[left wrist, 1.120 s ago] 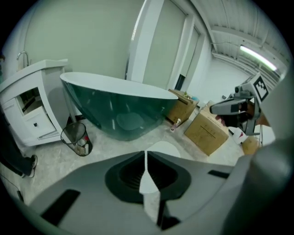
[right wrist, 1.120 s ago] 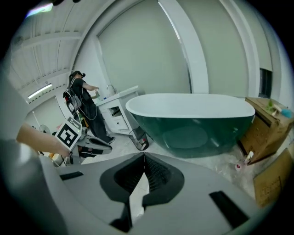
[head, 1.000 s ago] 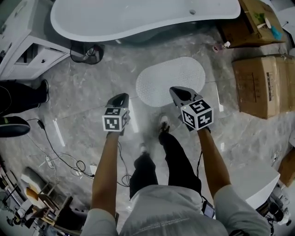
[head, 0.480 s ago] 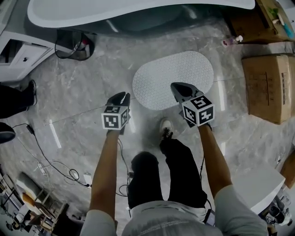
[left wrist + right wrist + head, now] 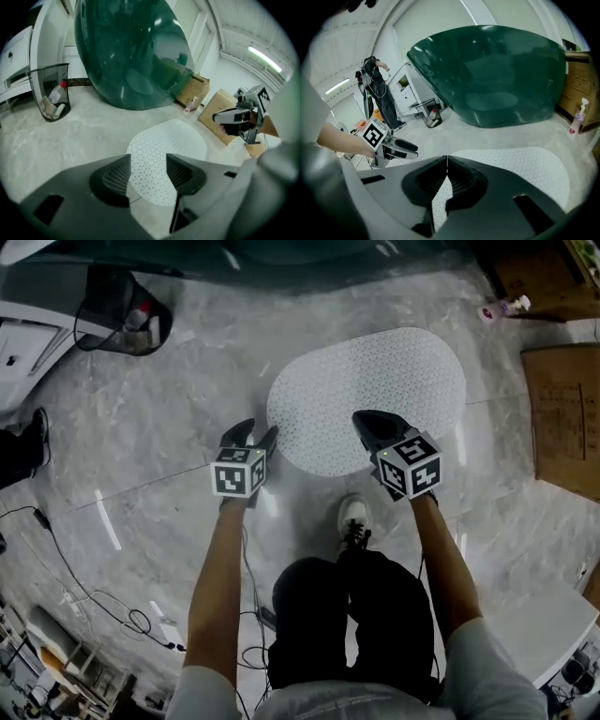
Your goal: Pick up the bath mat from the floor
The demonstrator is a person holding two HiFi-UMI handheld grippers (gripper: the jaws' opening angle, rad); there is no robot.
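The bath mat (image 5: 366, 395) is a white oval with small dots, lying flat on the grey marble floor. My left gripper (image 5: 255, 435) hovers by the mat's near left edge. Its jaws are opening and nothing is between them. In the left gripper view the bath mat (image 5: 164, 150) shows through the gap of the left gripper (image 5: 147, 161). My right gripper (image 5: 364, 420) hangs over the mat's near edge with its jaws shut and empty. The right gripper (image 5: 446, 160) shows its tips meeting above the bath mat (image 5: 520, 168).
A dark green bathtub (image 5: 131, 51) stands beyond the mat. A wire bin (image 5: 122, 310) with bottles sits far left beside a white cabinet (image 5: 28, 329). Cardboard boxes (image 5: 567, 409) and a spray bottle (image 5: 502, 307) stand at the right. Cables (image 5: 94, 596) trail at lower left. The person's shoe (image 5: 354, 519) is near the mat.
The view has moved forward, so the mat lies closer under both grippers. The left gripper's jaws have parted from shut. The right gripper stays shut.
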